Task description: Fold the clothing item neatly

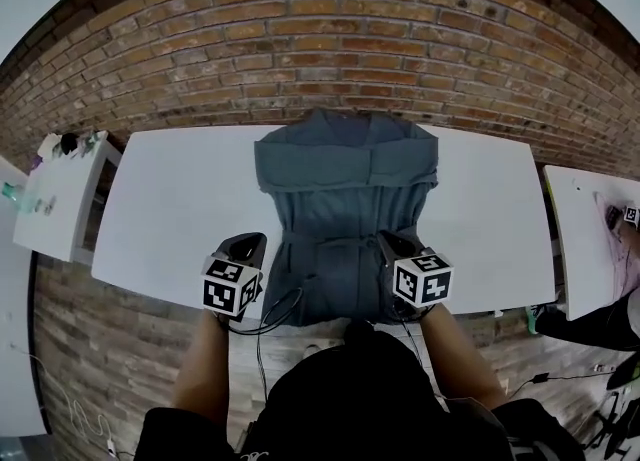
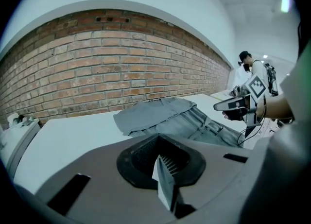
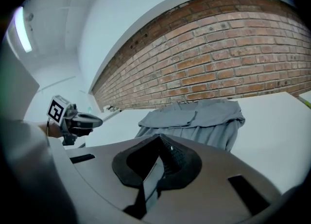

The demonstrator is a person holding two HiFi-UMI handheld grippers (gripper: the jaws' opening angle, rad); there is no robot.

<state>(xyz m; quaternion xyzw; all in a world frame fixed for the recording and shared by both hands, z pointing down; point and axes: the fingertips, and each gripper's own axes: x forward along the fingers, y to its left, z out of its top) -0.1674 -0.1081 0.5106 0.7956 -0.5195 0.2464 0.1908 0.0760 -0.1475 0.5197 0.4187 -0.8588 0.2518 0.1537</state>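
Note:
A grey-blue garment lies flat in the middle of the white table, its upper sides folded inward and its lower end at the near edge. In the head view my left gripper hovers at the near edge, just left of the garment's lower part. It is shut and holds nothing. My right gripper hangs over the garment's lower right part, also shut and empty. In the left gripper view the closed jaws point toward the garment, with the right gripper beyond. The right gripper view shows shut jaws, the garment and the left gripper.
A brick wall runs behind the table. A small white side table with small items stands at the left. Another white table stands at the right, with a person beside it. Cables hang off the near edge.

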